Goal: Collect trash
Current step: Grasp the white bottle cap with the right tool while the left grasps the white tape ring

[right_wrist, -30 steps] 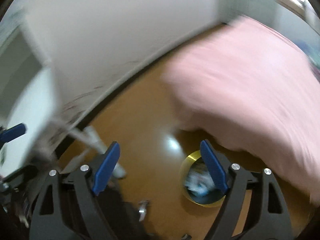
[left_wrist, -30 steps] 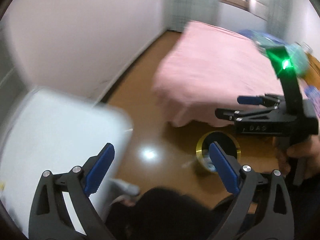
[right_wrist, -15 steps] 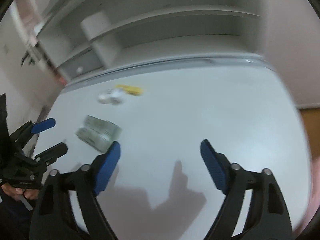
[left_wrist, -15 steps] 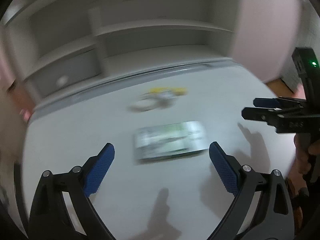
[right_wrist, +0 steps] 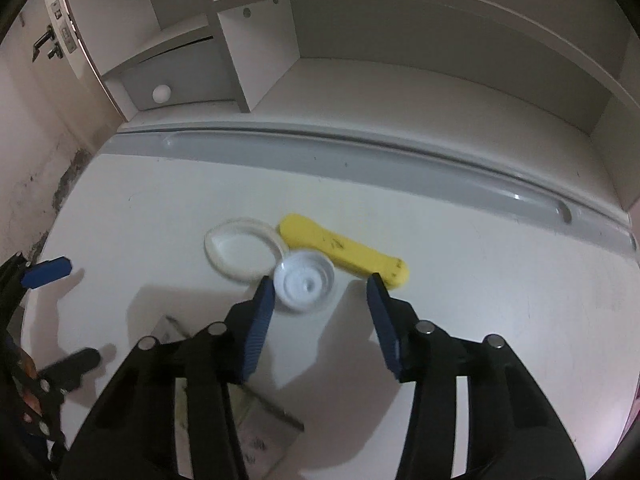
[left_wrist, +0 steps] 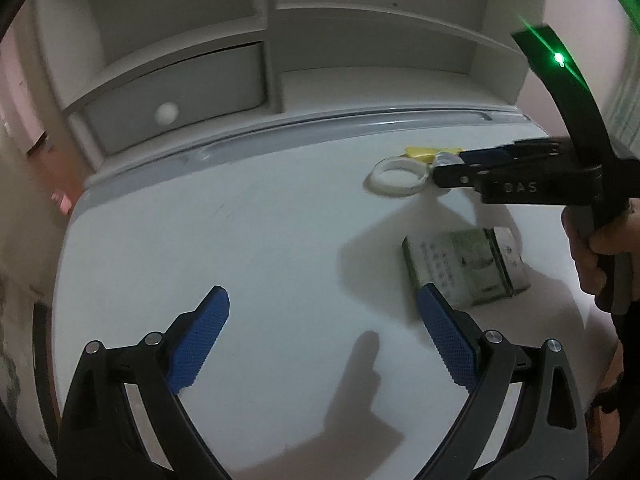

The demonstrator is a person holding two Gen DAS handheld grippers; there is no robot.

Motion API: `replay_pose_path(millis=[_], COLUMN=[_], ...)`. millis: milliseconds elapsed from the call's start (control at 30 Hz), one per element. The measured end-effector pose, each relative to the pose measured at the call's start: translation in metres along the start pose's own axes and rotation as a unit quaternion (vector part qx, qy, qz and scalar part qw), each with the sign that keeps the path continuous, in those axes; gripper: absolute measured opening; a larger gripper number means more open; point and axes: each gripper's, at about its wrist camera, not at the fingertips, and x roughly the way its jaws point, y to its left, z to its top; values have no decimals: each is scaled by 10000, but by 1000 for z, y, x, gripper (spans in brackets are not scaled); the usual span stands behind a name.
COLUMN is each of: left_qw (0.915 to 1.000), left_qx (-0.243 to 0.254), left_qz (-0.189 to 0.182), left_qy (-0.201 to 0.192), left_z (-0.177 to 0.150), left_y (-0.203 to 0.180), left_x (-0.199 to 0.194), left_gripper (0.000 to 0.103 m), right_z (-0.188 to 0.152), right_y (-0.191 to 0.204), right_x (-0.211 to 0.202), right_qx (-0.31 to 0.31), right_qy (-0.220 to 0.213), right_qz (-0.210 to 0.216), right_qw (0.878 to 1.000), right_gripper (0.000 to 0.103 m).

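On the white desk (left_wrist: 224,248) lie a white ring-shaped lid (right_wrist: 240,252), a round white cap (right_wrist: 305,285), a yellow flat piece (right_wrist: 344,254) and a green-and-white packet (left_wrist: 464,266). My right gripper (right_wrist: 320,292) is open, just above the cap, with its left finger beside the cap's edge. In the left wrist view the right gripper (left_wrist: 448,164) reaches in from the right beside the ring lid (left_wrist: 398,176). My left gripper (left_wrist: 322,312) is open and empty over bare desk, left of the packet. The packet also shows under my right gripper (right_wrist: 256,432).
White shelving (right_wrist: 360,60) with a drawer and round knob (left_wrist: 166,112) stands at the back of the desk. A grey raised strip (right_wrist: 360,152) runs along the desk's rear. A stained wall (right_wrist: 48,152) is at the left.
Both grippers swung from the floor, bin and pink bed to the desk. The right gripper then closed in low over the cap and ring lid. The left moved left of the packet.
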Motion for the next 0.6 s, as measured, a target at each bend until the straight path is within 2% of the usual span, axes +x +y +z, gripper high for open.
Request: replay_pose_path(millis=[167, 300, 367, 467, 533, 567, 600], left_qw=[9992, 9968, 9959, 9944, 9949, 9953, 9955], left_qx=[358, 634, 714, 904, 827, 759, 711], left_qz=[-124, -403, -400, -146, -150, -177, -203], left_qy=[110, 275, 398, 530, 557, 582, 585], left_z=[35, 61, 70, 77, 80, 83, 85], left_y=[-21, -39, -45, -54, -53, -50, -49], left_x=[26, 50, 63, 79, 84, 87, 87], left_gripper=[93, 93, 92, 92, 92, 91, 85], right_z=[-9, -29, -44, -66, -82, -89, -96], right_y=[-11, -29, -39, -51, -63, -68, -74], right_x=[-18, -43, -56, -72, -82, -85, -88], right_qx=[-1, 216, 348, 510, 654, 729, 821], right_qy=[-149, -234, -260, -292, -319, -320, -314], right_qz=[32, 20, 43, 33, -22, -35, -47], right_qw=[9999, 9995, 9990, 9983, 9973, 9968, 9961], right_gripper=[31, 31, 31, 31, 31, 31, 31])
